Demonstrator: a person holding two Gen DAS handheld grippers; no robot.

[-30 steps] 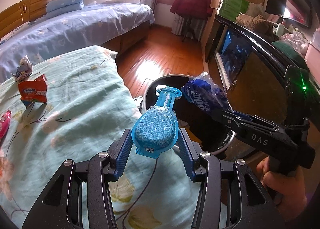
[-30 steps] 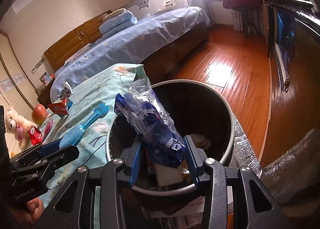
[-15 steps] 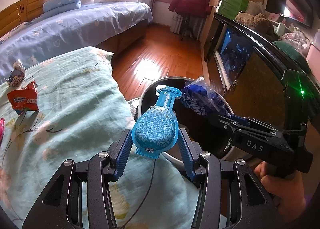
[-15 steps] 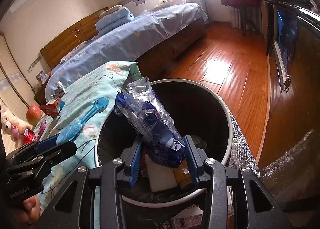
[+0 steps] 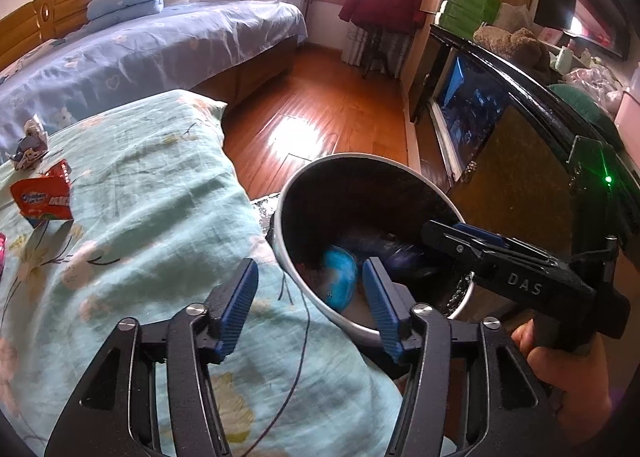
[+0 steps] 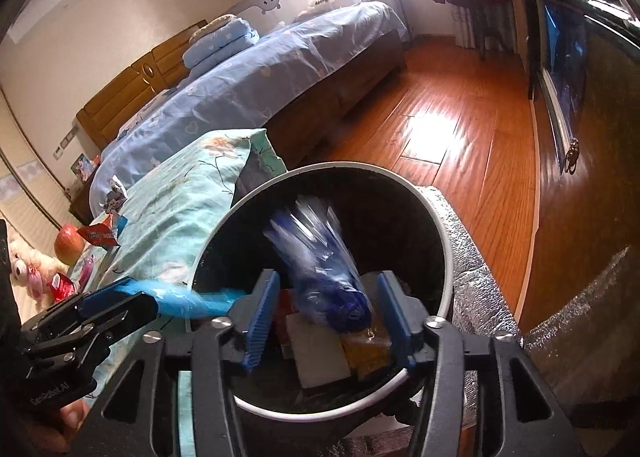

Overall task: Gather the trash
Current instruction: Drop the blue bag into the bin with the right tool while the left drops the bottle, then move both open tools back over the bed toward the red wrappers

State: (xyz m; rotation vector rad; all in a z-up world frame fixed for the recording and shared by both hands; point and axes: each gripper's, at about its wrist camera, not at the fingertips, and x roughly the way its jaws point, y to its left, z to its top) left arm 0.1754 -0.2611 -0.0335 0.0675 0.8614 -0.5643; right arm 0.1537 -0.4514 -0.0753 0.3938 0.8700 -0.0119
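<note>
A round black bin with a white rim (image 5: 360,158) (image 6: 447,253) stands on the floor beside the bed. My left gripper (image 5: 310,297) (image 6: 132,299) hangs over its near rim, jaws opening, nothing between the pads. The light blue blister pack (image 5: 340,277) is blurred, dropping into the bin; in the right wrist view the light blue pack (image 6: 188,299) streaks off the left fingertips. My right gripper (image 6: 328,309) (image 5: 436,231) is over the bin, jaws opening. The crinkled blue plastic wrapper (image 6: 320,257) falls blurred between them, free of the pads. Cartons and wrappers lie inside.
A red snack wrapper (image 5: 42,197) and a crumpled wrapper (image 5: 30,141) lie on the floral quilt (image 5: 140,217). An apple (image 6: 68,245) and a plush toy (image 6: 28,269) sit farther back. A dark cabinet (image 5: 520,161) flanks the bin. A hand (image 5: 560,369) holds the right gripper.
Both grippers have opened. The light blue pack left the left jaws and the blue wrapper left the right jaws; both are falling into the bin.
</note>
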